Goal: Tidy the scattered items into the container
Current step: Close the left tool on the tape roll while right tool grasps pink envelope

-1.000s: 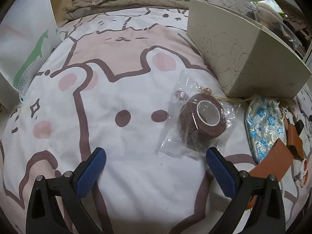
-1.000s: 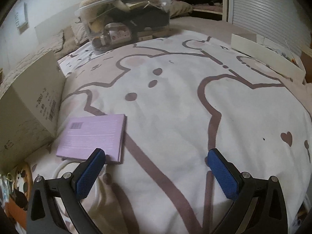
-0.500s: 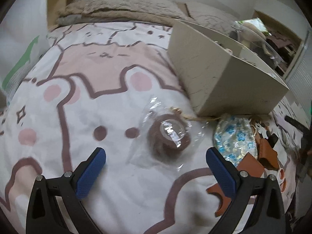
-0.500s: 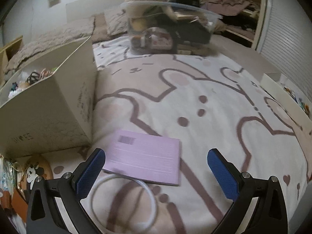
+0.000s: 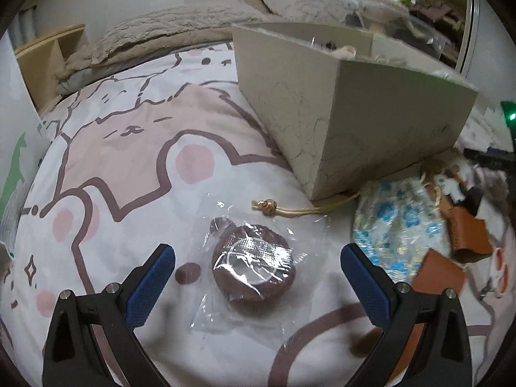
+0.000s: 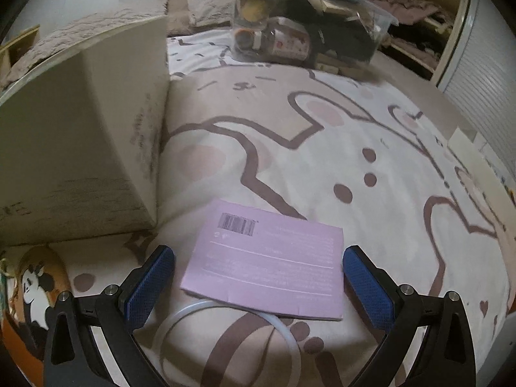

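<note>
Scattered items are spread over the cartoon-print bedspread [image 5: 135, 148] beside the beige box [image 5: 338, 103]; a brown tape roll [image 5: 253, 271] in clear wrap is framed between the released jaws of the left gripper [image 5: 258, 274], untouched; a floral pouch [image 5: 396, 225] is seen just right of it; a purple booklet [image 6: 267, 261], overlapping a white ring [image 6: 225, 338], is flanked by the right gripper [image 6: 259, 277], likewise spread wide.

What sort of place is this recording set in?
Most likely a bedroom, with the work done on a bed: a cartoon-print duvet covers the surface, plush pillows lie at its head, and shelves of folded clothes stand behind a clear storage bin.
</note>
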`<state>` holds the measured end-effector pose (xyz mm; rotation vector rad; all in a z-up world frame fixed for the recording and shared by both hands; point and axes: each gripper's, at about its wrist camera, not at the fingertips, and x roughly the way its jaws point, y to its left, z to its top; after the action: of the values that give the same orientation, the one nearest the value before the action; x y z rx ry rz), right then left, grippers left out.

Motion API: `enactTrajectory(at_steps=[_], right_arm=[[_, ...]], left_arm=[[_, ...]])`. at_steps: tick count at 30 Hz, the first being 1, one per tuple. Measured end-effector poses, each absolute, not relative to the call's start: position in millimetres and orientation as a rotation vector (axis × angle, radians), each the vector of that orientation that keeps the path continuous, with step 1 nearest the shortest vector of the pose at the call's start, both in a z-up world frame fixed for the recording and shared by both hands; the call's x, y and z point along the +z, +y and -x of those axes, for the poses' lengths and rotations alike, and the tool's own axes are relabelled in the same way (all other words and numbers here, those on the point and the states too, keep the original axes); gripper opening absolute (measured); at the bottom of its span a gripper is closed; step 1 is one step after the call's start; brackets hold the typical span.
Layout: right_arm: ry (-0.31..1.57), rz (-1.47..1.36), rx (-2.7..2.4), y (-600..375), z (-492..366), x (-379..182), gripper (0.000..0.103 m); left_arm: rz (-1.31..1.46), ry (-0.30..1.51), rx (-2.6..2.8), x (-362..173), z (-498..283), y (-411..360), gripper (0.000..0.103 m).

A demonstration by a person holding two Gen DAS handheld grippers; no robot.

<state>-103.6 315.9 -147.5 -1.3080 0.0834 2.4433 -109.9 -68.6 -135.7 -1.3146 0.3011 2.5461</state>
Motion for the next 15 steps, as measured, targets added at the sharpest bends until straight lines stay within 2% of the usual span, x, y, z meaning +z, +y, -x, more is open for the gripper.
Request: enactTrajectory(at_steps=[6, 15], right_arm=[[0.286, 1.310, 2.437, 336, 100, -156, 0.103], [0.298, 1.296, 2.446, 335, 99, -158, 0.103]], left_arm=[[1.403, 0.219, 2.521, -152, 121, -74, 0.103], [1.405, 0.226, 2.529, -159, 122, -73, 0.103]])
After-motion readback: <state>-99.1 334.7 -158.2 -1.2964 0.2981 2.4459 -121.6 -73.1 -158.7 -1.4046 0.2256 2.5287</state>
